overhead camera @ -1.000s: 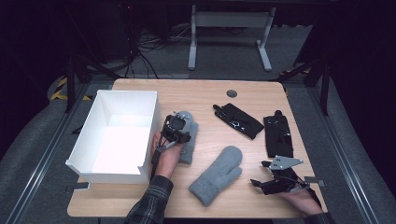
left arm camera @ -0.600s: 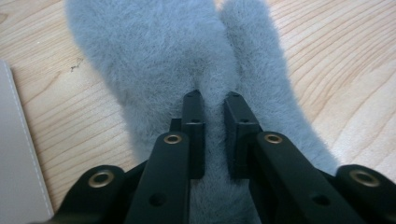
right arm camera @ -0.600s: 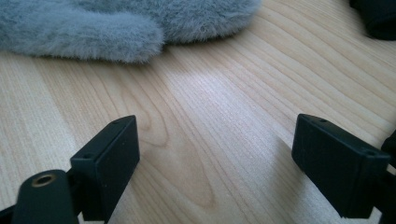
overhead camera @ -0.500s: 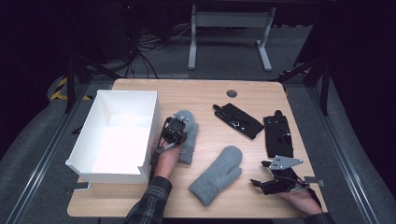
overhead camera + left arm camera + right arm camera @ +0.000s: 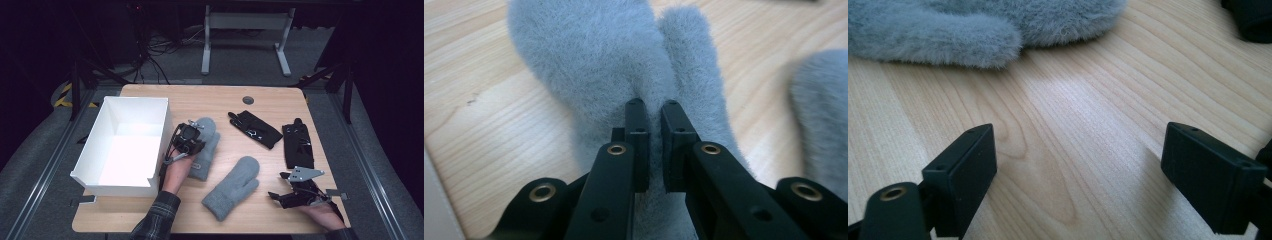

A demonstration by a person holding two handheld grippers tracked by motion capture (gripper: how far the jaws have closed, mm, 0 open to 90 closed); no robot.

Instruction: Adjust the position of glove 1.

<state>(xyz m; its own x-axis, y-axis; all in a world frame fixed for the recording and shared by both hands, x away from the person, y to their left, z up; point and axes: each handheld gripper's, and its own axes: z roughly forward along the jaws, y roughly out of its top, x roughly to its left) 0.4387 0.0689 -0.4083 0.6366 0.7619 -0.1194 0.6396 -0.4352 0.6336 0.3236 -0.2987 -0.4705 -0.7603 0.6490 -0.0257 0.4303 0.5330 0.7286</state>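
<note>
A grey fluffy mitten (image 5: pixel 209 131) lies beside the white box. My left gripper (image 5: pixel 196 134) is shut on it. In the left gripper view the jaws, which have just been closing, pinch a fold of the mitten (image 5: pixel 589 60) near the base of its thumb, gripper (image 5: pixel 654 107). A second grey mitten (image 5: pixel 232 187) lies at the table's middle front. My right gripper (image 5: pixel 280 196) rests at the front right, open over bare wood (image 5: pixel 1080 145), with that mitten's edge (image 5: pixel 973 25) ahead of it.
A white open box (image 5: pixel 135 102) stands at the left of the wooden table (image 5: pixel 200 100). Two black gloves lie at the right, one (image 5: pixel 255 129) angled and one (image 5: pixel 298 145) straight. The second mitten (image 5: pixel 821 110) is close to the right of the held one.
My left gripper has shifted slightly over the mitten and sits a little higher. The right gripper has kept still.
</note>
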